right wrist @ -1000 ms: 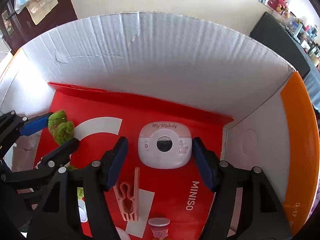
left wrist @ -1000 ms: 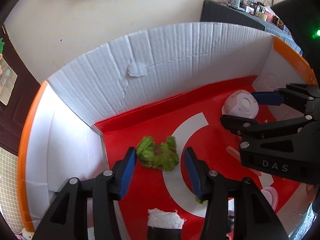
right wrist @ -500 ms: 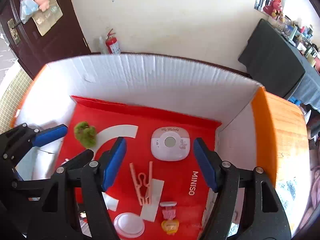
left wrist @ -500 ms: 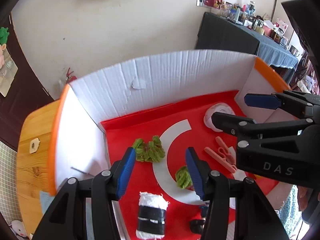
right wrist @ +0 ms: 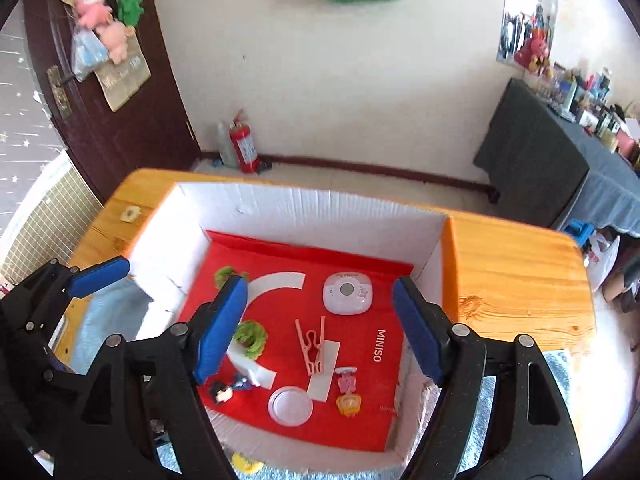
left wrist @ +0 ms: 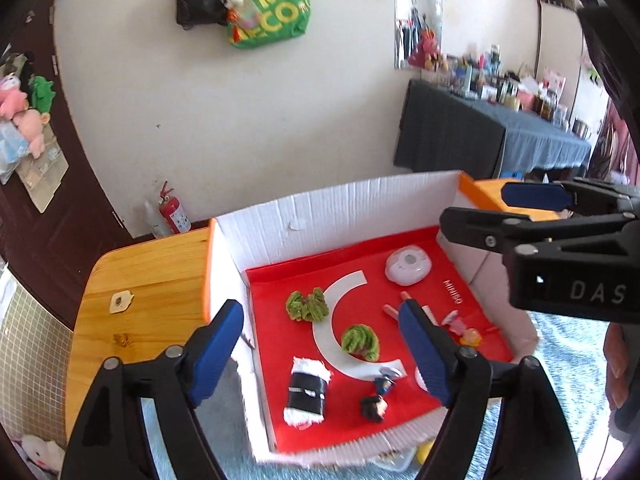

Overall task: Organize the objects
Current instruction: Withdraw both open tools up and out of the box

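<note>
Hovering above box [right wrist: 320, 208]: both claws spread, empty

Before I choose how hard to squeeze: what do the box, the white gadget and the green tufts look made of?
Box: corrugated cardboard, matte white; ribbed walls, a torn patch.
White gadget: apparently hard plastic, smooth with a slight sheen, rounded moulded edges.
Green tufts: soft fuzzy fibre, perhaps chenille or yarn; shaggy outline, no shine.

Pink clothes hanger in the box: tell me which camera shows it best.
The right wrist view: the pink clothes hanger lies fully visible between the tongs, on the red liner. In the left wrist view, the left tongs' right finger covers most of it; only pink ends show.
</note>
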